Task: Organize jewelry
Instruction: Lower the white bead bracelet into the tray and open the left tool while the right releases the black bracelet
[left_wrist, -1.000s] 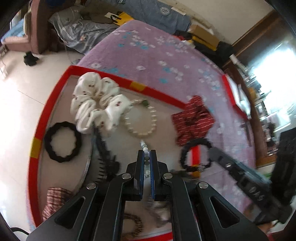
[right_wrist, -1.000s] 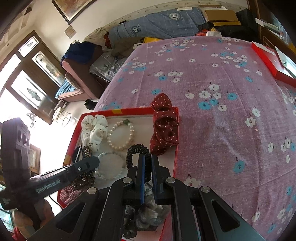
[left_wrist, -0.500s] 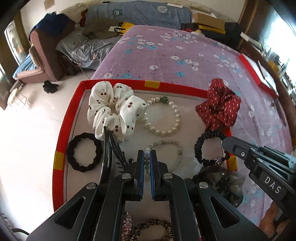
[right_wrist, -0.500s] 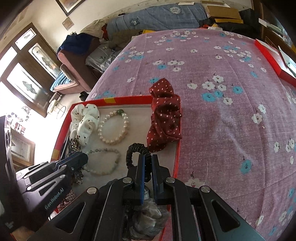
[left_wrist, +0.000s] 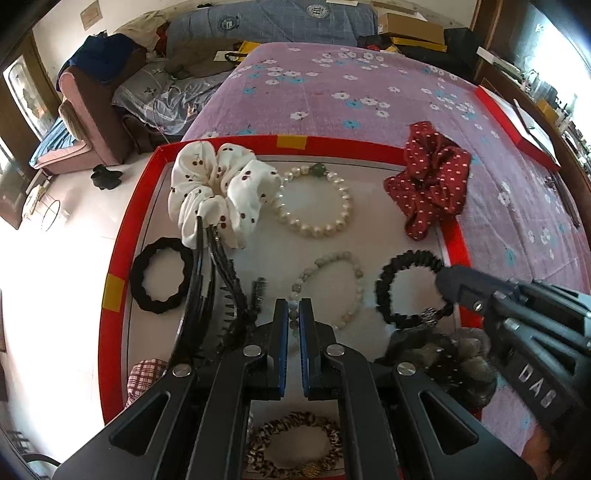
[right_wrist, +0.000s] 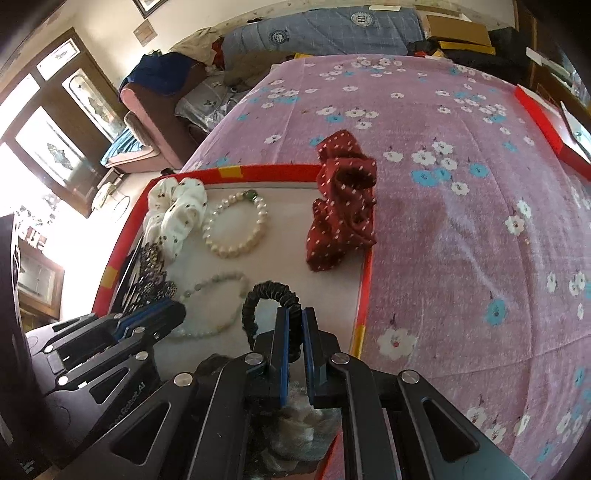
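Down at the lower centre of the left wrist view, the left tongs (left_wrist: 294, 314) were pinched nearly shut on the near side of a pale green and white stone-bead bracelet (left_wrist: 334, 286), a bead caught between the blue-lined jaws. That bracelet lay as a loose oval on the cream floor of a shallow red-rimmed tray (left_wrist: 122, 243), which sat on a bed under a pink flowered bedspread (left_wrist: 369, 85). Above it, toward the upper middle of the frame, rested a round cream pearl bracelet with one green bead (left_wrist: 314, 201). Touching that bracelet's left side was a puffy white fabric scrunchie printed with cherries (left_wrist: 218, 188), and a plain black ruffled hair tie (left_wrist: 160, 275) lay at the tray's left edge. A dark red scrunchie with white dots (left_wrist: 430, 184) draped over the tray's right rim, partly on the bedspread. Black toothed hair combs (left_wrist: 218, 291) ran from beneath the white scrunchie toward the tongs. A leopard-print hair band (left_wrist: 295, 443) sat at the bottom of the frame.

At the lower centre of the right wrist view, the right tongs (right_wrist: 294, 325) were closed almost fully on a black ribbed elastic hair tie with a small silver charm (right_wrist: 271, 295), whose loop arched upward to the left of the tips. A grey furry scrunchie (right_wrist: 299, 417) lay beneath those tongs.
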